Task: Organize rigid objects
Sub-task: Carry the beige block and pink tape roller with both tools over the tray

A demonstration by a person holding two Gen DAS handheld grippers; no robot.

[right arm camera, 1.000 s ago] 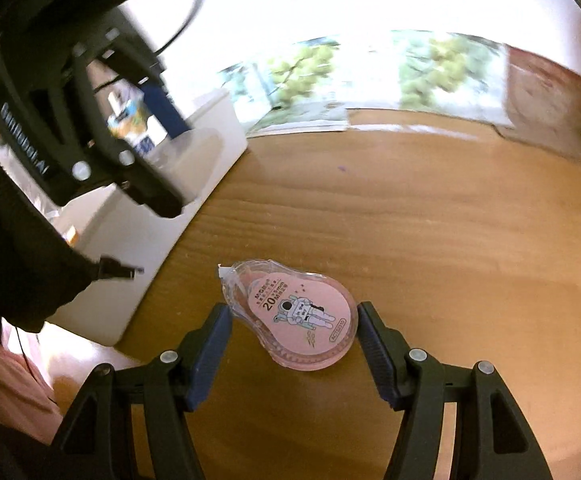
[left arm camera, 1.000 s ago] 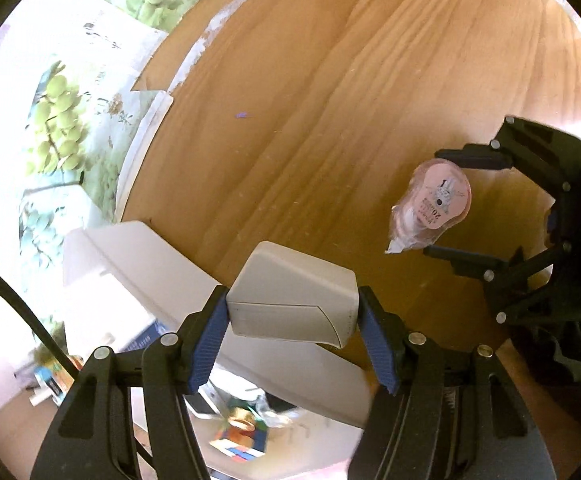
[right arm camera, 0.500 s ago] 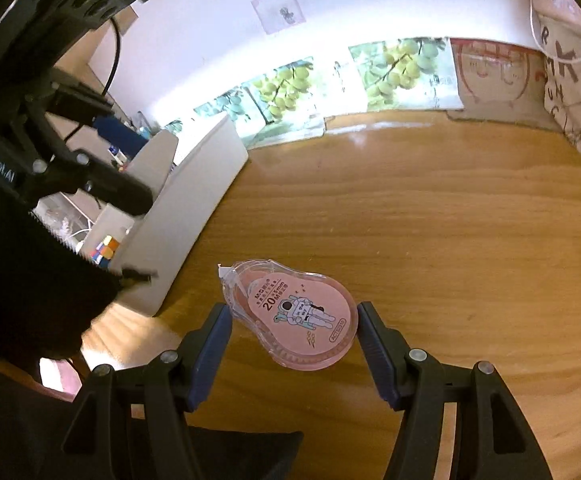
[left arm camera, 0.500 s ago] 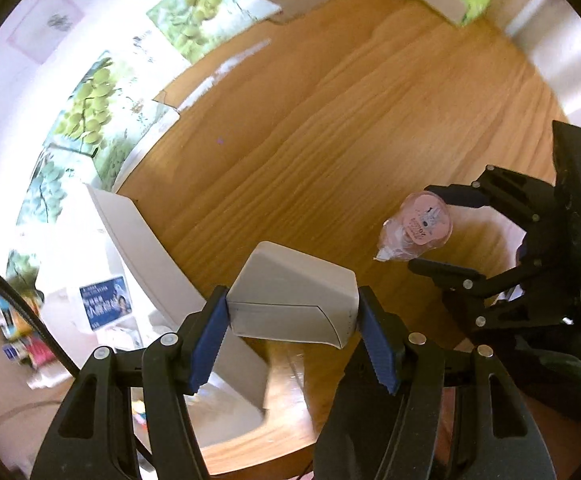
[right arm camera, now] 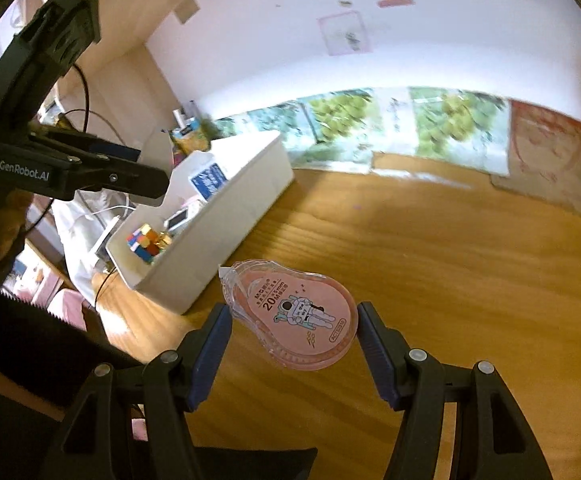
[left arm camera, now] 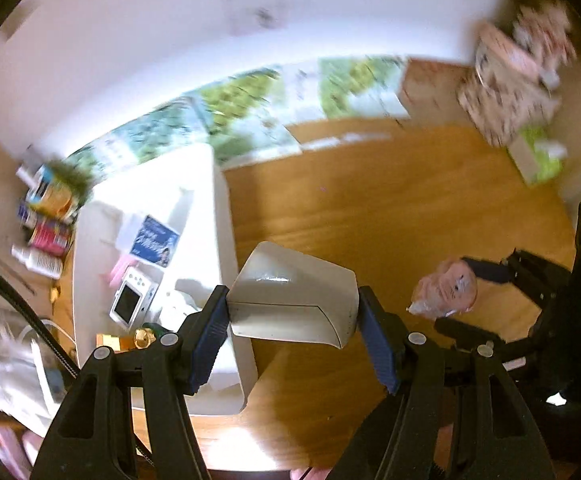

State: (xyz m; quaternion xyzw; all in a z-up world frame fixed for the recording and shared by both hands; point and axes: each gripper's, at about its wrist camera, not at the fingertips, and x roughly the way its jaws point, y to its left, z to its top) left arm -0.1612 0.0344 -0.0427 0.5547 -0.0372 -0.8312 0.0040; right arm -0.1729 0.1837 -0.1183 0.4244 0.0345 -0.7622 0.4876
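Tabletop point(left arm camera: 390, 208) has dropped away as each hand-held gripper keeps pinching: grey box point(left arm camera: 294, 304), pink tape dispenser point(right arm camera: 294, 316).

Black plastic tongs point(right arm camera: 292, 340), blue ribbed pads point(right arm camera: 210, 344), silver screws; white "GenRobot.AI" lettering, black cable

Green grape posters point(right arm camera: 370, 128) are seen along the wall's foot at twelve o'clock. A pink-framed paper point(right arm camera: 344, 34) is stuck on the white wall point(right arm camera: 274, 40). A patterned bag point(left arm camera: 510, 80) and a green-and-white box point(left arm camera: 534, 156) are placed at two o'clock.
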